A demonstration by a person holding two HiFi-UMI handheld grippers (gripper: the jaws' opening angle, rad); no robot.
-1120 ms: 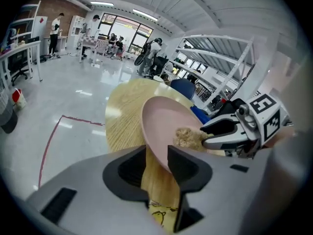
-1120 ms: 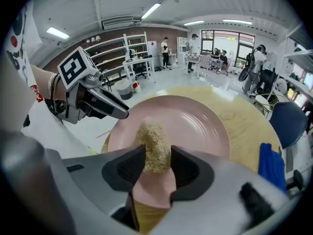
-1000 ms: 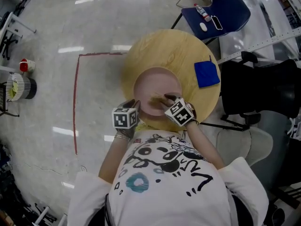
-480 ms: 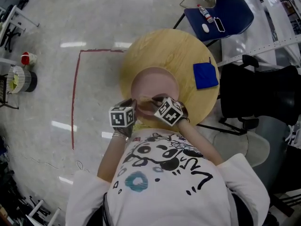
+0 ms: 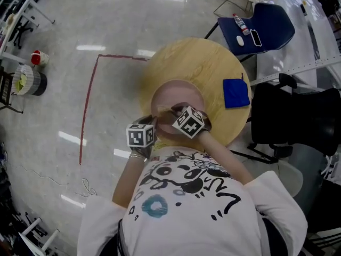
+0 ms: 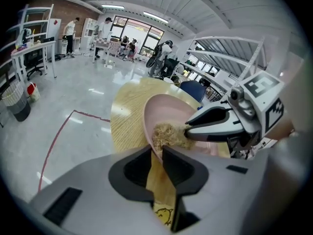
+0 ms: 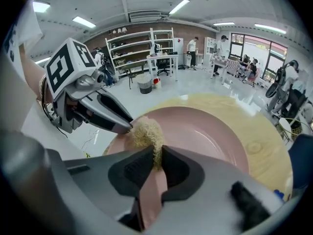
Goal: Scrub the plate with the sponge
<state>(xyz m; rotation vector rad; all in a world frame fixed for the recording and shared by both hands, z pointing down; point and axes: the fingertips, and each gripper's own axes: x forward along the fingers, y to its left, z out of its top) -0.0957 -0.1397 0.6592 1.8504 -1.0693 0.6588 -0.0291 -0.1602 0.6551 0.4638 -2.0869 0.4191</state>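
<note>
Well, in the head view the pink plate (image 5: 178, 92) lies on the round wooden counter (image 5: 210, 63), low in the middle of the frame and close to the edge nearest the person. The left gripper (image 5: 153, 120) meets the plate's lower-left rim. The right gripper (image 5: 173, 112) reaches over the plate's lower part, very near the left one.

In the left gripper view, the left fingers have just been closing and are now clamped on the plate's rim, at the lower middle of the frame. The straw-coloured sponge (image 6: 165, 133) sits on the plate just above them, and the right gripper's tips come in from the right and touch it. The hold takes only a thin strip of rim. I judge that a hard scrubbing push could pull the rim out, and the plate may then slide toward the counter's near edge.

In the right gripper view, the right fingers have just been closing as well. They now pinch the lower tuft of the sponge at the centre of the frame, while most of it stands out above them. The left gripper's tip is just beside the sponge, at the left. I see two risks here. The loose fibre may slip out of the fingers under pressure. A stroke toward the left could also knock the two grippers together and loosen the hold on the rim.
</note>
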